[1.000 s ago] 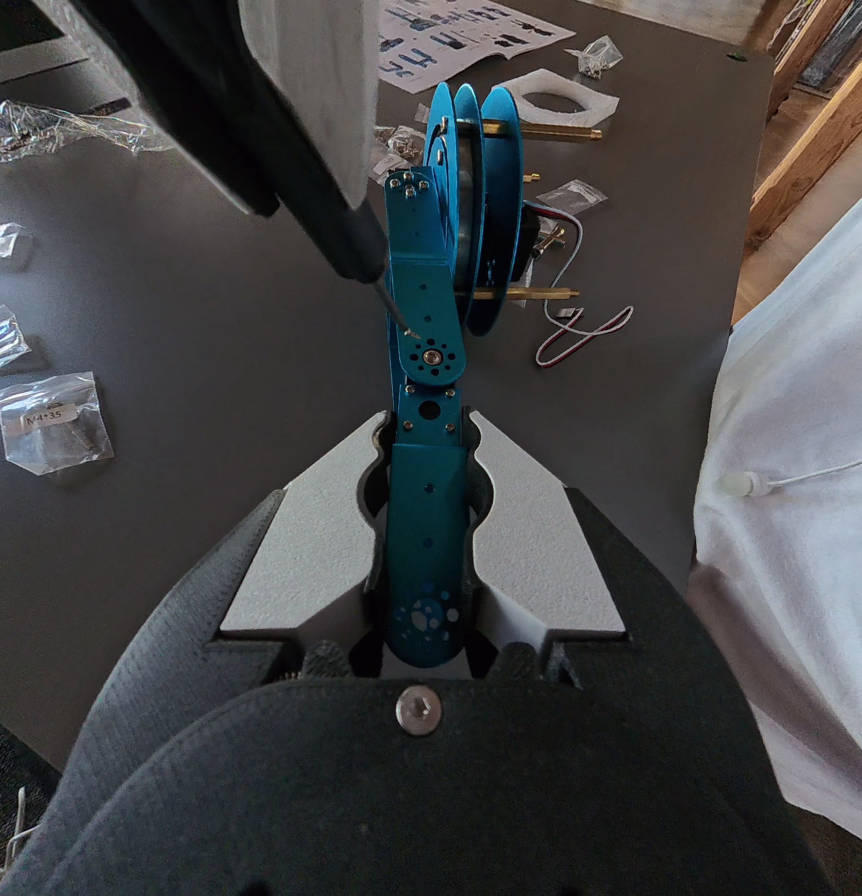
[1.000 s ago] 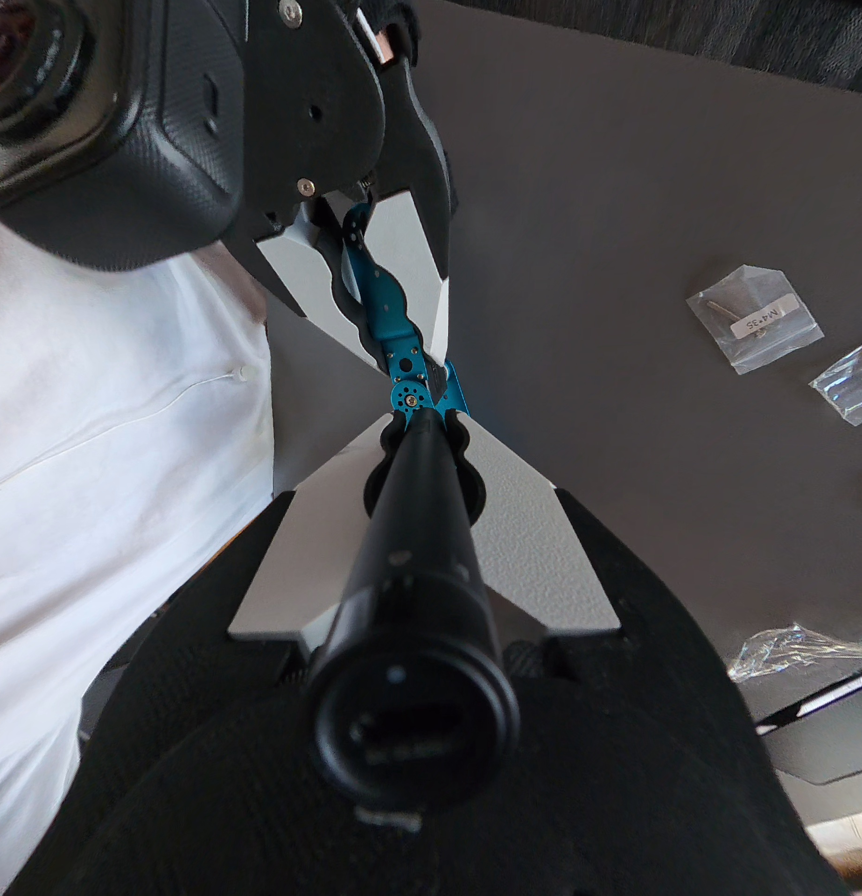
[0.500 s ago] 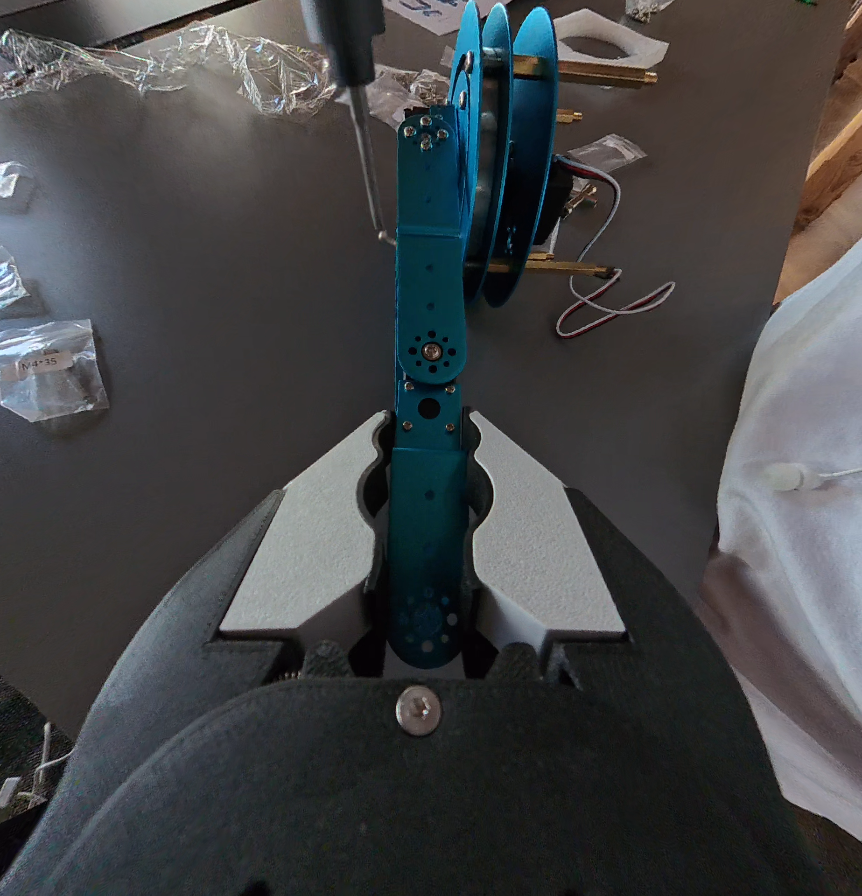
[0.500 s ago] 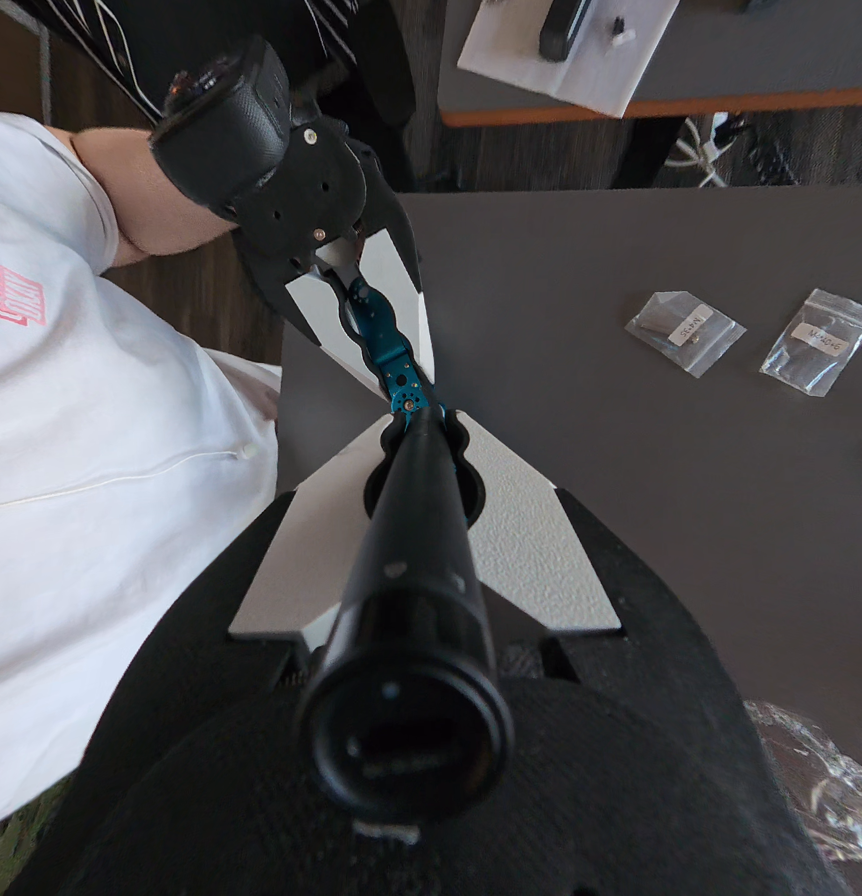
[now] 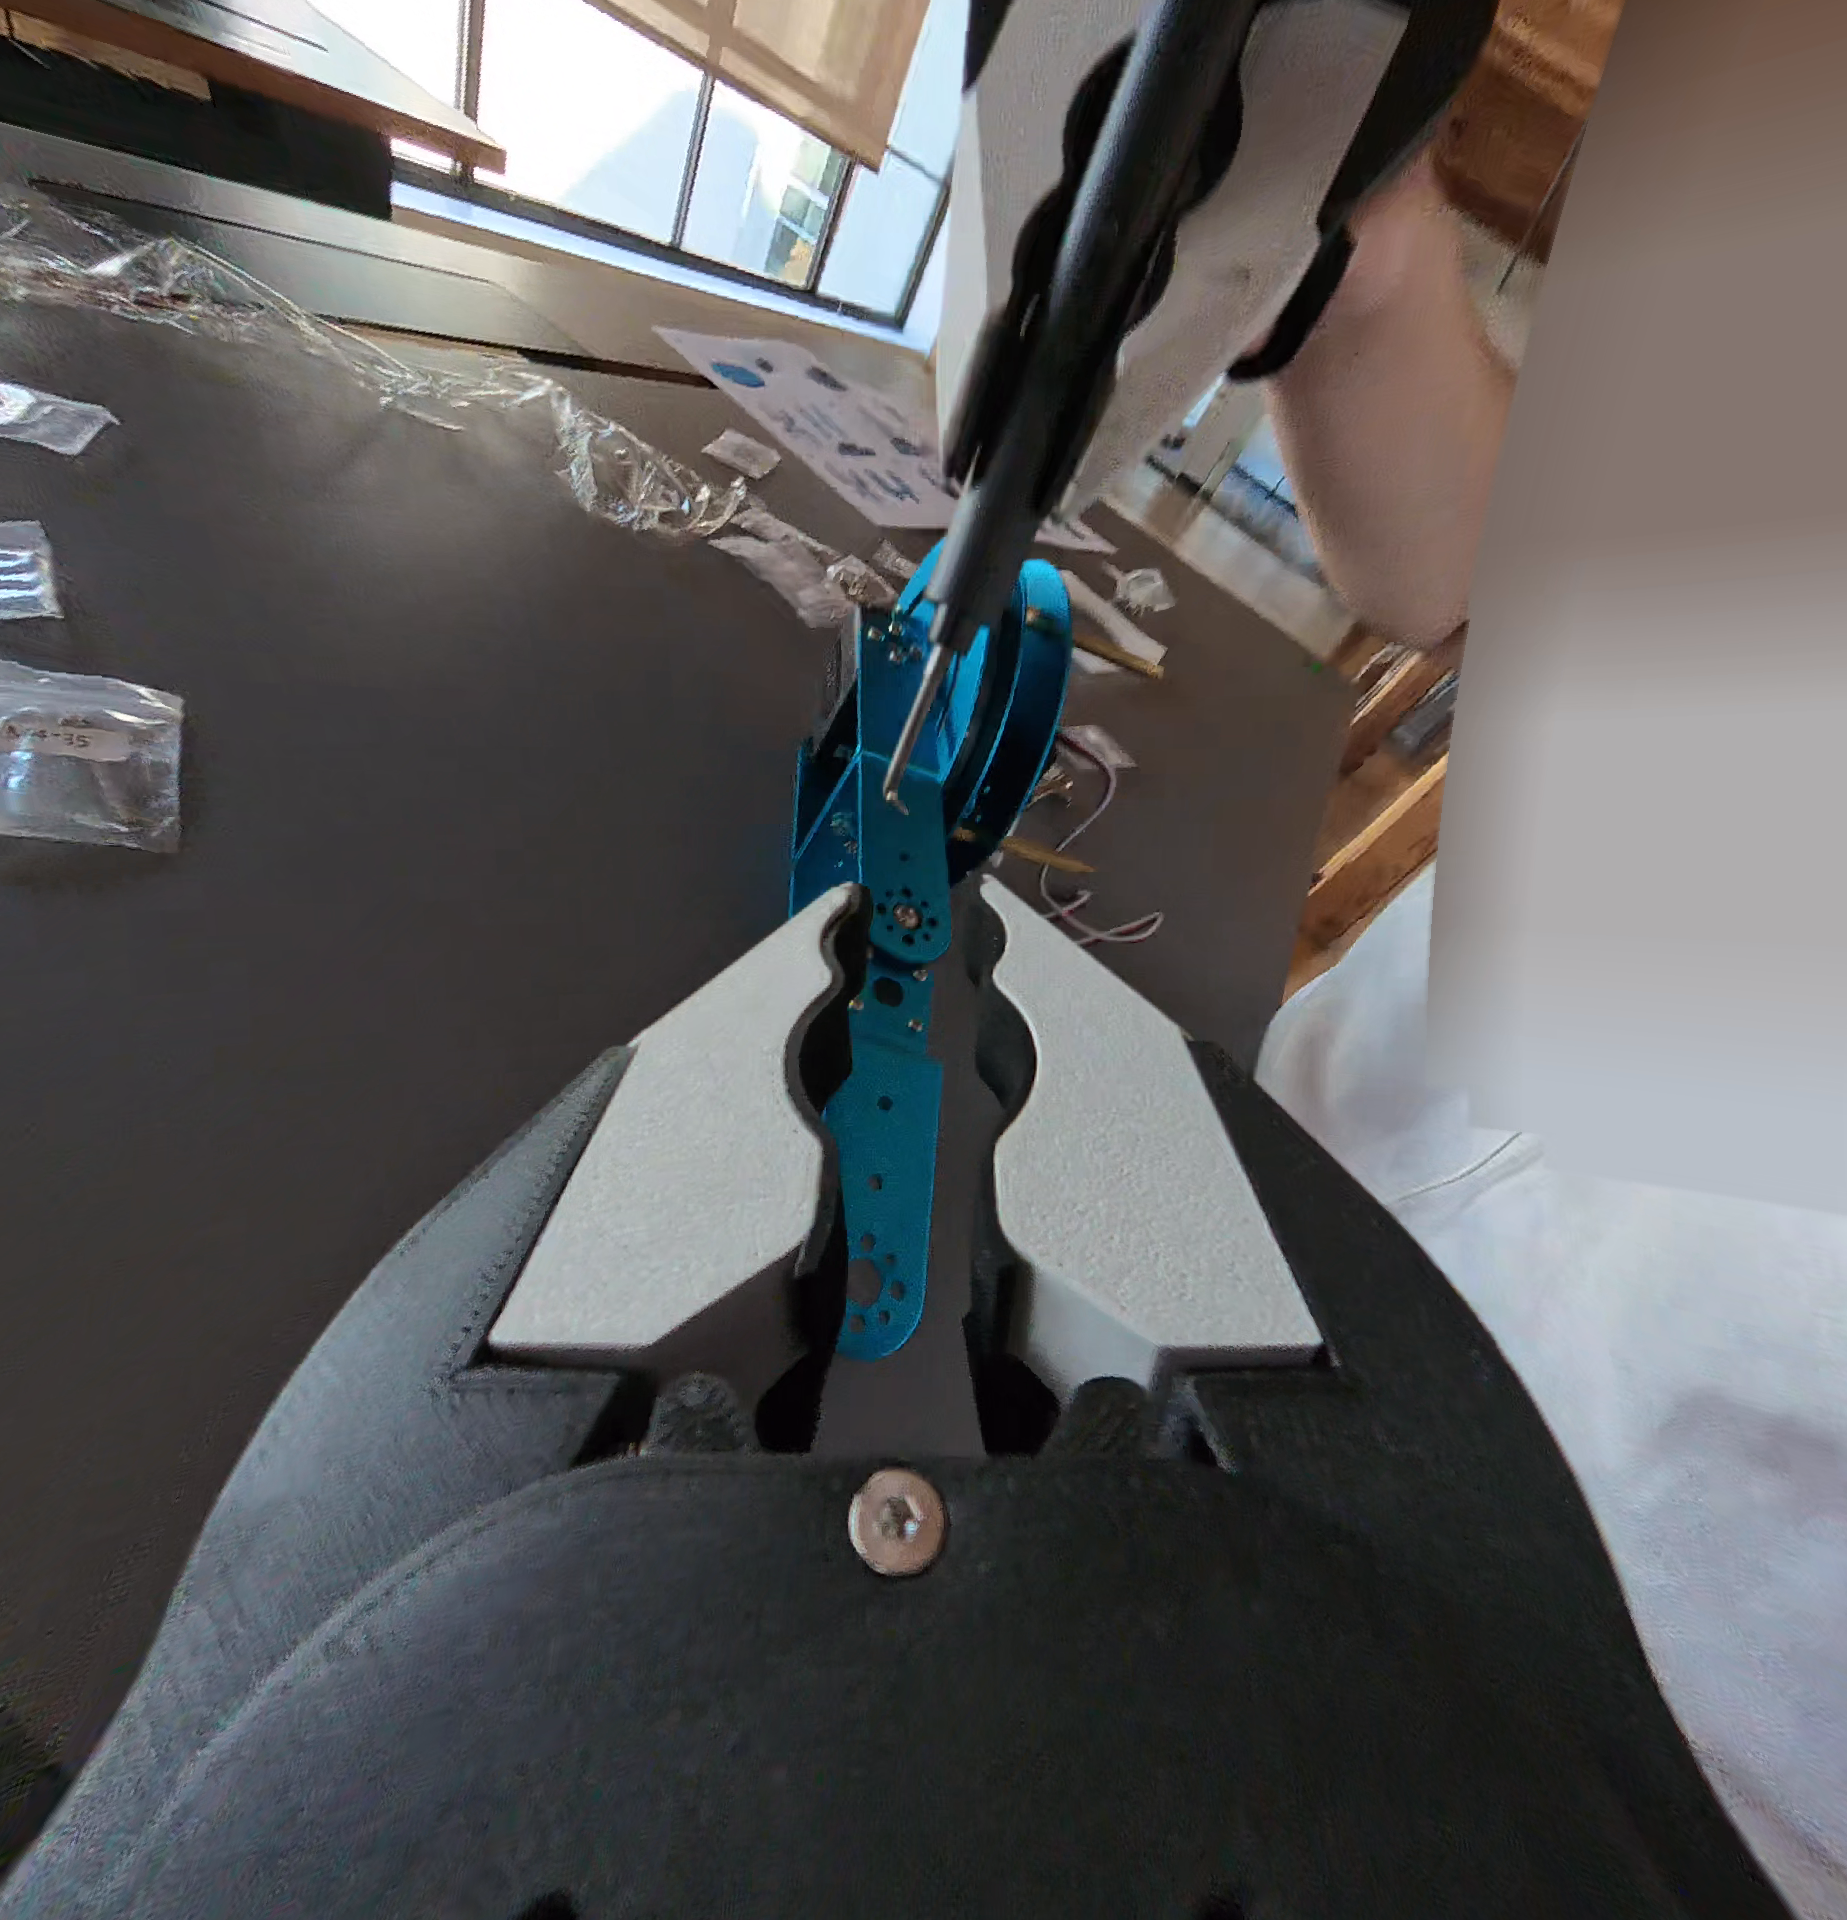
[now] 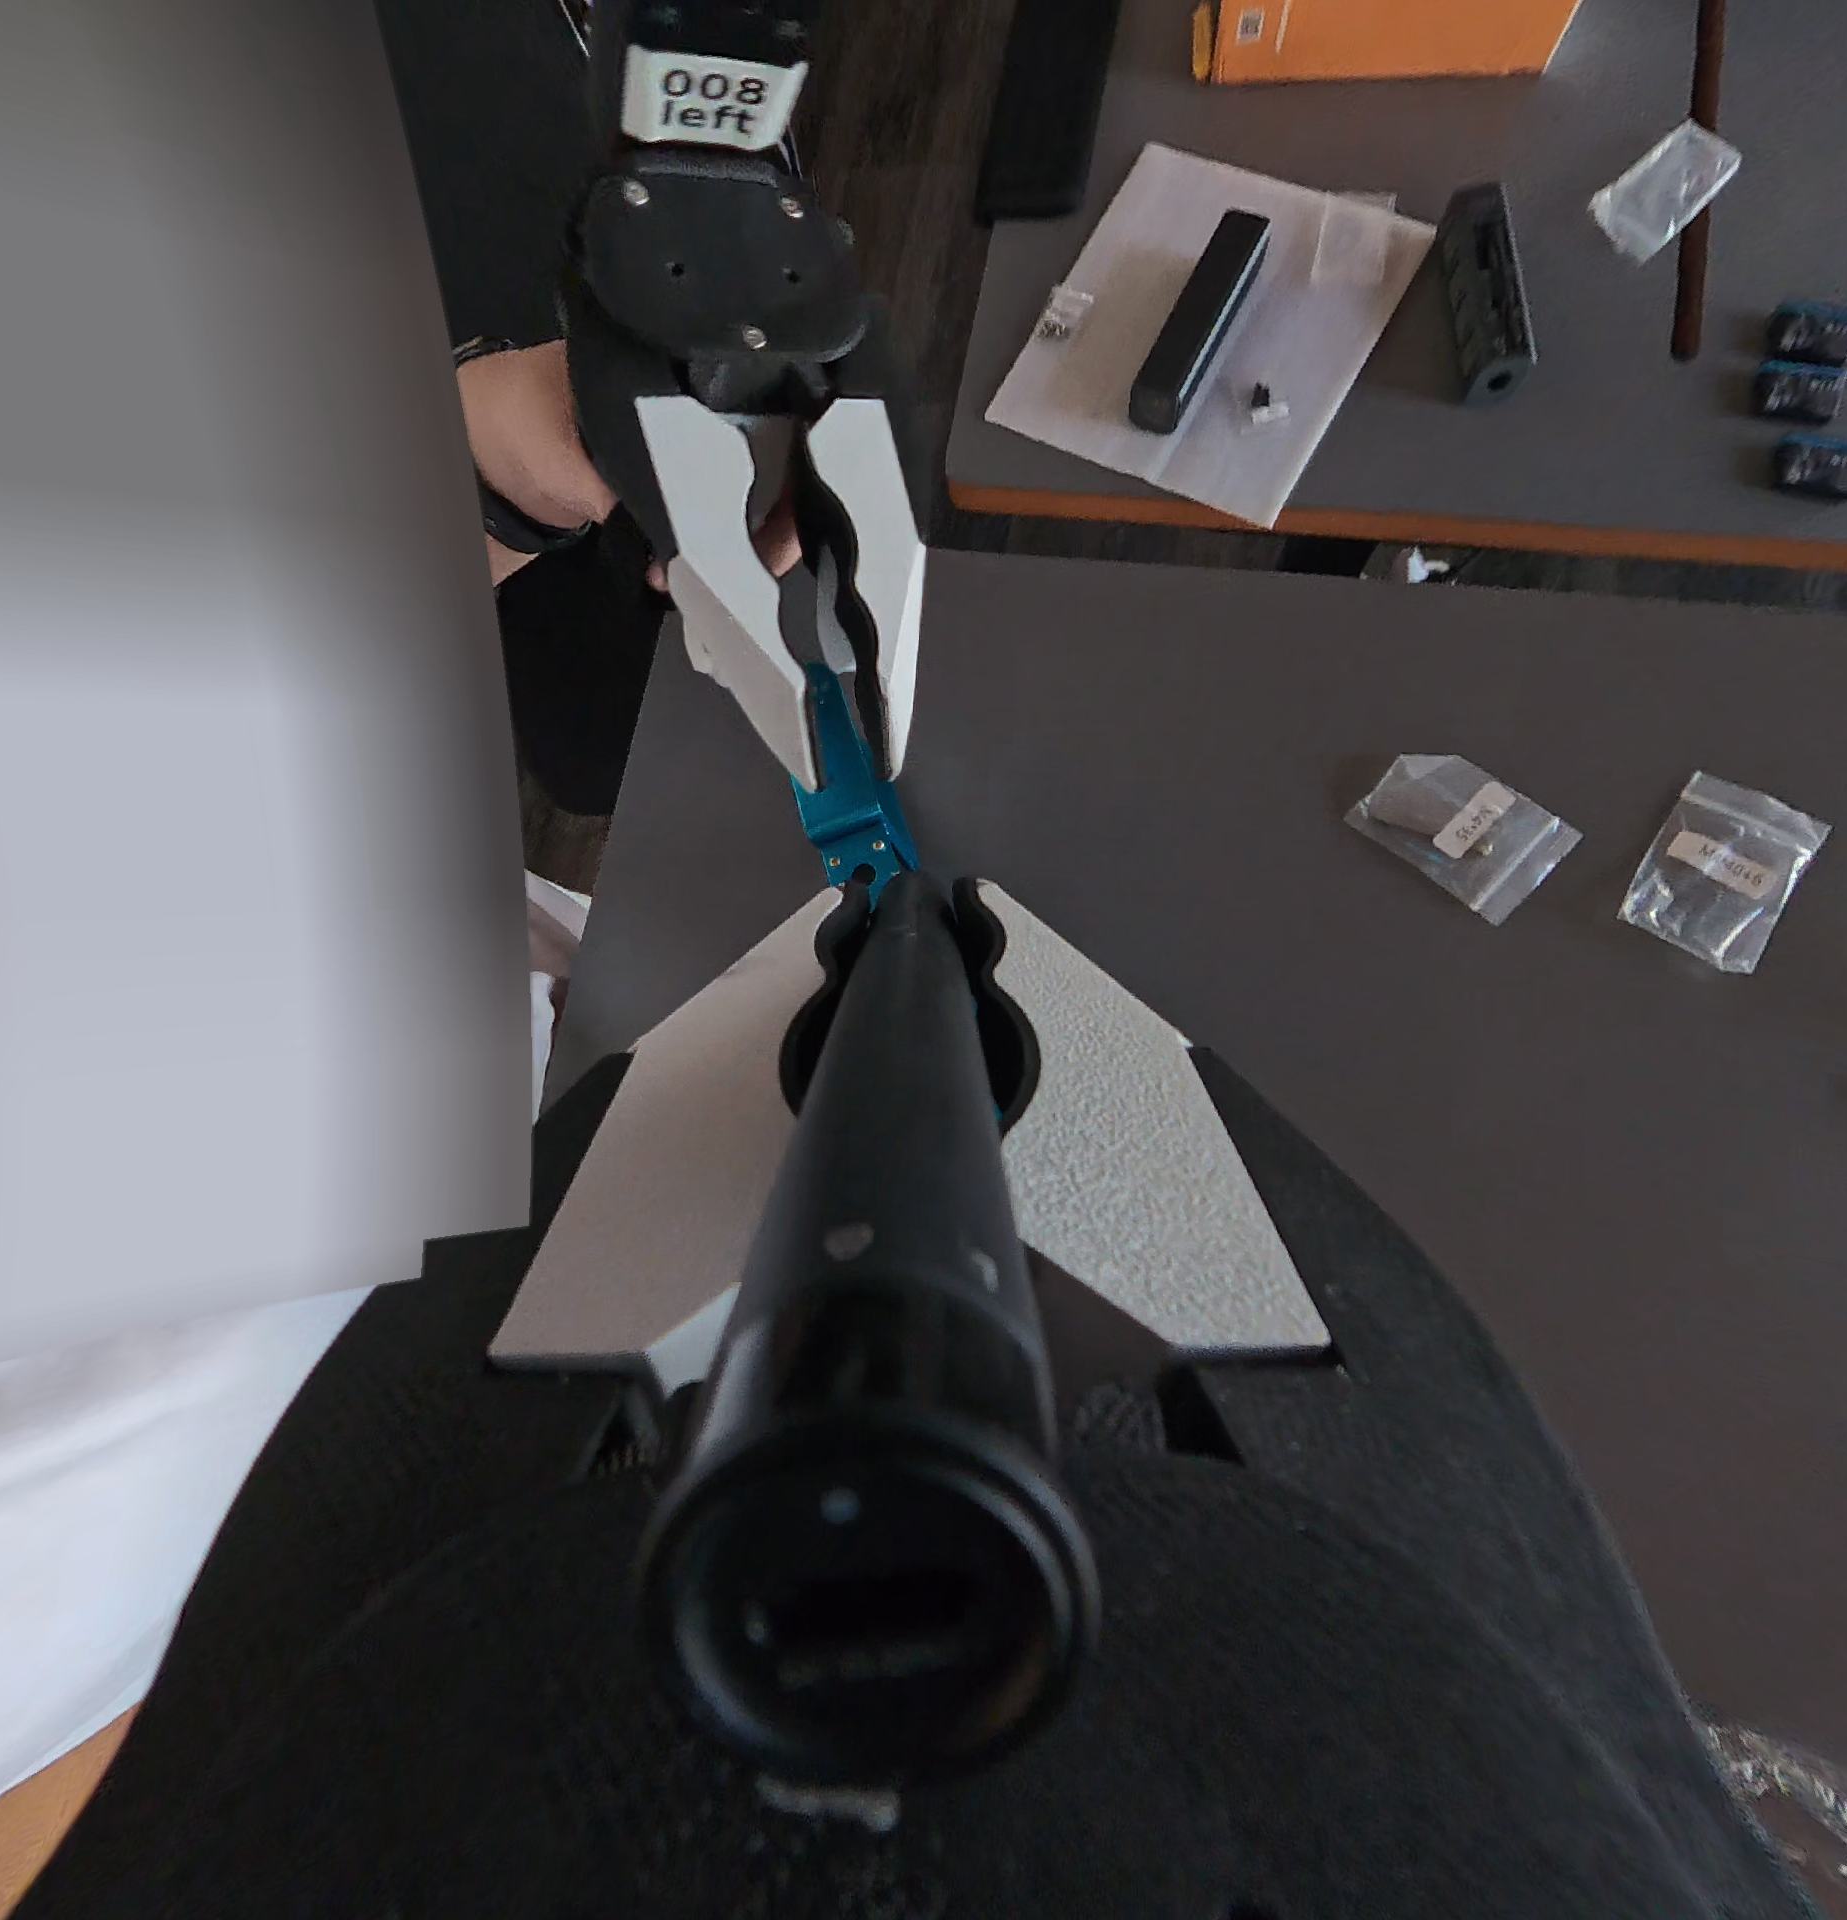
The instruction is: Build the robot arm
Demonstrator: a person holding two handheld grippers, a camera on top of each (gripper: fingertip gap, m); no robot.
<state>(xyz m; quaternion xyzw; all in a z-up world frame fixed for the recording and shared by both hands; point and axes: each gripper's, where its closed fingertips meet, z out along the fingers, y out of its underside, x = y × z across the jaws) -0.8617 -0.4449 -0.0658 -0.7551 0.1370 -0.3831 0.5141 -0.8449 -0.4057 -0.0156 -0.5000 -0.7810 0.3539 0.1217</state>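
Observation:
My left gripper point(image 5: 914, 899) is shut on a blue metal bracket point(image 5: 888, 1143), which runs between its grey fingers point(image 5: 690, 1122). The bracket joins a blue assembly with round discs point(image 5: 1028, 675) standing on the dark table point(image 5: 431, 831). My right gripper point(image 6: 903, 894) is shut on a black screwdriver point(image 6: 898, 1195). In the left wrist view the right gripper point(image 5: 1012, 457) comes down from the top, and the screwdriver's thin tip point(image 5: 895, 792) rests on the bracket arm just above its round joint. The right wrist view shows the left gripper point(image 6: 857, 764) opposite, with the bracket point(image 6: 846, 821) in its tips.
Small clear bags of hardware point(image 5: 77, 753) point(image 6: 1464, 836) lie on the table, with crumpled plastic wrap point(image 5: 586, 457), a printed sheet point(image 5: 836, 416) and red-white wires point(image 5: 1095, 914). A person in a white shirt point(image 5: 1625, 1455) is close on the right. A second table point(image 6: 1418, 520) stands behind.
The screwdriver swung off to the upper left, then came back from above right; its tip now rests on the bracket arm. The left gripper has tilted lower and the right gripper has drawn back.

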